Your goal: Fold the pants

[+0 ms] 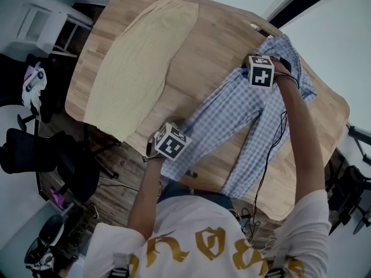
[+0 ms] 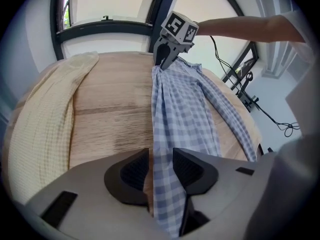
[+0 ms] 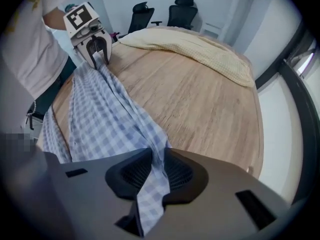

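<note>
Two grippers are closed on one pair of blue-and-white checked pants, which is spread on a wooden table. In the head view the long axis of the pants is seen to run diagonally, from the table's near edge by the person up to the far right. The waist end is pointed away towards the far right, and the two legs are pointed back towards the person, splitting apart near the table edge.

The left gripper is set at the near end, at the hem of the left-hand leg. Its jaws are held narrow, and a strip of the checked cloth is seen filling the gap between its pads. The right gripper is placed at the far waist end, pointing down, with its pads pinched tightly on a fold of the same cloth. Between the two grippers the edge of the pants is drawn into a long gathered ridge, while the rest of the fabric lies flat on the wood to the right of it.

A cream cloth is laid along the left part of the table, well apart from the pants. Two office chairs are visible beyond the table in the right gripper view.
</note>
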{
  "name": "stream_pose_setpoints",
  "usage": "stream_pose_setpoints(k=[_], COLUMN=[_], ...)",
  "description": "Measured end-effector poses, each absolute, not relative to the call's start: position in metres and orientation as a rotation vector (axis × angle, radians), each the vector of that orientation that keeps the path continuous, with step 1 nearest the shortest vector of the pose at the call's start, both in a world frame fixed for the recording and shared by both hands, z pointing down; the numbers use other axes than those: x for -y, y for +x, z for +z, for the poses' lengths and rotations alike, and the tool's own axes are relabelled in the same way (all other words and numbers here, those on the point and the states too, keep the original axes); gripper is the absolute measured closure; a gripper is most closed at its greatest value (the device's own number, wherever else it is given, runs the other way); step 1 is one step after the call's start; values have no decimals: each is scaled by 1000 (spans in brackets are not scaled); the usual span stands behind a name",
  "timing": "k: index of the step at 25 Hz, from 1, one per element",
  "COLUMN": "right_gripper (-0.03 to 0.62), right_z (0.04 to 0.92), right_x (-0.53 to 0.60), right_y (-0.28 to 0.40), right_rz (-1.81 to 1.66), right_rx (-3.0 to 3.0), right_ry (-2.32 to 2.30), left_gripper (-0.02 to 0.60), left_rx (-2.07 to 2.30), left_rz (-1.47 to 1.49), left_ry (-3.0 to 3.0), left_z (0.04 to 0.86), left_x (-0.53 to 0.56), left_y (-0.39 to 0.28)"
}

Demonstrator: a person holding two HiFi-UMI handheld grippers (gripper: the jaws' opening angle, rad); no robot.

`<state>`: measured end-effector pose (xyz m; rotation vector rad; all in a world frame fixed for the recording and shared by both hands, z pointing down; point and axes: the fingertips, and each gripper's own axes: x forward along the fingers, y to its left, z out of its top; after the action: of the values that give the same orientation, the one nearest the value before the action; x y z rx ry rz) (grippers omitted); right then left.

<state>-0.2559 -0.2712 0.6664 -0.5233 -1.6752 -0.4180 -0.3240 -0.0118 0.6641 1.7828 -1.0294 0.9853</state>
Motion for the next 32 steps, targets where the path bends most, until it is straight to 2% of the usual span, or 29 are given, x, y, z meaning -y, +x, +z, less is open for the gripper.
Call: stream_pose_setpoints(k=[2,3,7,20,32], right_gripper=[531,540,545,546,546], right_z=[666,667,667,647,597], right_x=[270,270,270,266,260], right_y=[-257,-257,-256,-251,-224], right_rz=[-402,-411,-483,-619,-694], right_rx=[1708,1714,1699,1700,1710], right_ry=[-500,-494,-481,-354,-93], left_gripper=[438,486,531,537,537], left_rx=[991,961,908,843,760], left_rz=[1017,1020,1004,767,776], left_ry=[1790,1791,1790,1858,2055], left_z=[665,666,667,622,572], left_x=[9,7,3,-5,-27], left_y=[-322,-318,-308,-283,-242])
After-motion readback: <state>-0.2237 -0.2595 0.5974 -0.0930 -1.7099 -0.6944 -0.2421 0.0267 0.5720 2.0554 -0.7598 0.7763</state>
